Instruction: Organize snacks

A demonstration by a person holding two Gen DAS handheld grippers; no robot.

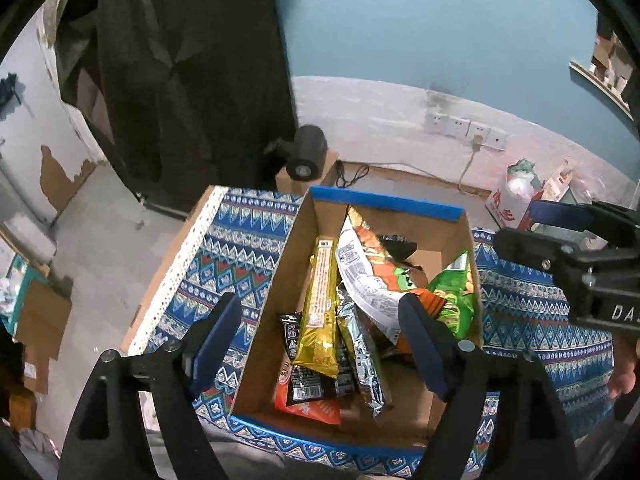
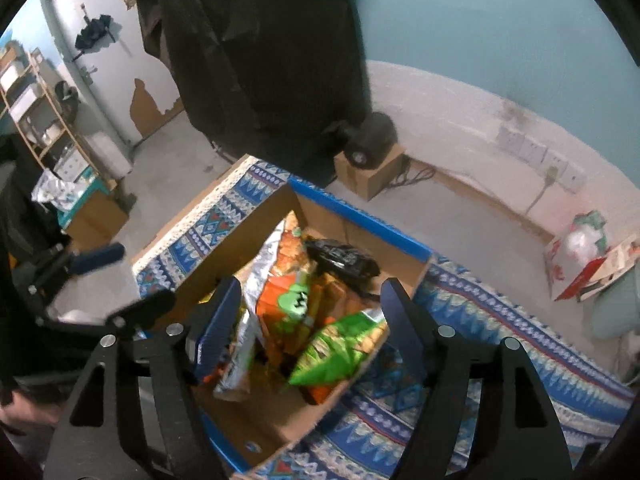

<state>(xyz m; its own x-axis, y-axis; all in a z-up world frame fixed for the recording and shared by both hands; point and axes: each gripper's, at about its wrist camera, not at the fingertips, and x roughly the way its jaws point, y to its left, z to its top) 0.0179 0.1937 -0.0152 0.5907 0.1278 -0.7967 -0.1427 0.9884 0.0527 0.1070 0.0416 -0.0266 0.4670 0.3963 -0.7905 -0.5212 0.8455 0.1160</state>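
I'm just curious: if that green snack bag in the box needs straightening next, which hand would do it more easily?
Probably the right gripper: the green bag lies between its open fingers, against the cardboard box's right wall.

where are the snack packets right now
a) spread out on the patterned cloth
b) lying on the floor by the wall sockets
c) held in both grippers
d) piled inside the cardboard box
d: the gold packet, the green bag and the other packets all lie inside the cardboard box, with both grippers open above them and nothing in their jaws.
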